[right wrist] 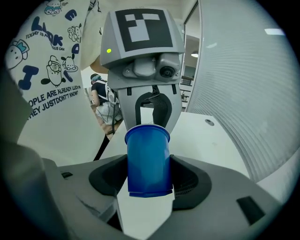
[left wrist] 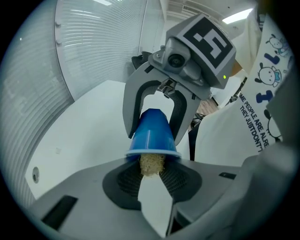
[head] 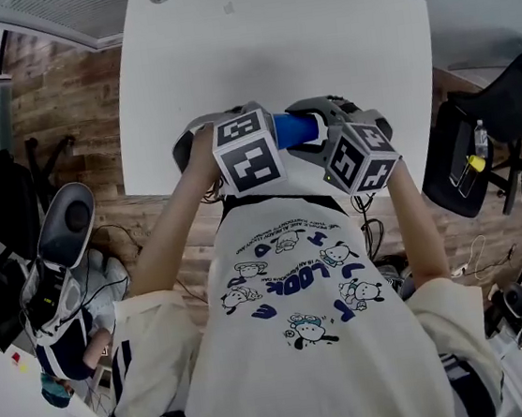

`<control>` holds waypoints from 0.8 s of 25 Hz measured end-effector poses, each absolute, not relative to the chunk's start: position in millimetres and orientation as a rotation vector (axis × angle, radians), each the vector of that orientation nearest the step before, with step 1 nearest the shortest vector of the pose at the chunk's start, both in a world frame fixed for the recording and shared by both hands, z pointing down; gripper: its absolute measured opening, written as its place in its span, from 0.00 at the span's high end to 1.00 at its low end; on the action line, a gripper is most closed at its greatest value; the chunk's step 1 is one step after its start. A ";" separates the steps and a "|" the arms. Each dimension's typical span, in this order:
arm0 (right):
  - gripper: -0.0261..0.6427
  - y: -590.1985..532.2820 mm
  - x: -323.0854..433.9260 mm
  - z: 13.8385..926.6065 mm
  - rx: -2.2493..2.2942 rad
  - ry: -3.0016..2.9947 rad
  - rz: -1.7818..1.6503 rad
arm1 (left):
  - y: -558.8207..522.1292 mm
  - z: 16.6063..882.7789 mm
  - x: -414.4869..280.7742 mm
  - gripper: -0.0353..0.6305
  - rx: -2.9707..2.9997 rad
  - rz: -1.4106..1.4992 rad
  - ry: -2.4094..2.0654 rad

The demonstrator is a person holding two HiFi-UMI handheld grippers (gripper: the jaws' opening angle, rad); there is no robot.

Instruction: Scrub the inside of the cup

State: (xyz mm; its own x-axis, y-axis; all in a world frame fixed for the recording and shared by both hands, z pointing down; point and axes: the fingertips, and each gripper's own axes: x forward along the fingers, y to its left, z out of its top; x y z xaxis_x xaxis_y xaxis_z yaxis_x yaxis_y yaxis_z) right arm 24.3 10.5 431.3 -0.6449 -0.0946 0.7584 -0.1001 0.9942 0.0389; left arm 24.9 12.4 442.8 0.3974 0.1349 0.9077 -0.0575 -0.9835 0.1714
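Blue cup (right wrist: 149, 159) clamped in right tongs (right wrist: 147, 174); left tongs (left wrist: 151, 177) pinch tan sponge (left wrist: 151, 164) at mouth. Hard push may wrench cup loose.

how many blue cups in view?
1. The blue plastic cup is clamped in the right gripper, mouth toward the left gripper, which holds a tan sponge at the opening. No other shows, though the grippers hide part of the white table.
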 end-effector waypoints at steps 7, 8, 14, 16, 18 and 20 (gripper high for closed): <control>0.56 14.2 24.4 431.6 0.119 -2.241 -0.113 | 19.6 443.1 26.0 0.75 2.393 1.527 0.124; 0.57 15.3 24.5 431.7 0.116 -2.236 -0.125 | 21.2 443.2 26.2 0.75 2.380 1.518 0.133; 0.57 20.8 26.0 432.9 0.096 -2.222 -0.181 | 22.9 444.4 24.1 0.75 2.299 1.487 0.148; 0.57 22.6 25.0 433.8 0.089 -2.222 -0.190 | 26.1 443.4 28.1 0.75 2.298 1.443 0.174; 0.57 23.7 24.6 434.6 0.083 -2.216 -0.200 | 27.9 443.9 28.9 0.75 2.289 1.424 0.197; 0.57 23.5 25.0 435.1 0.082 -2.209 -0.202 | 28.2 444.2 29.0 0.75 2.274 1.408 0.208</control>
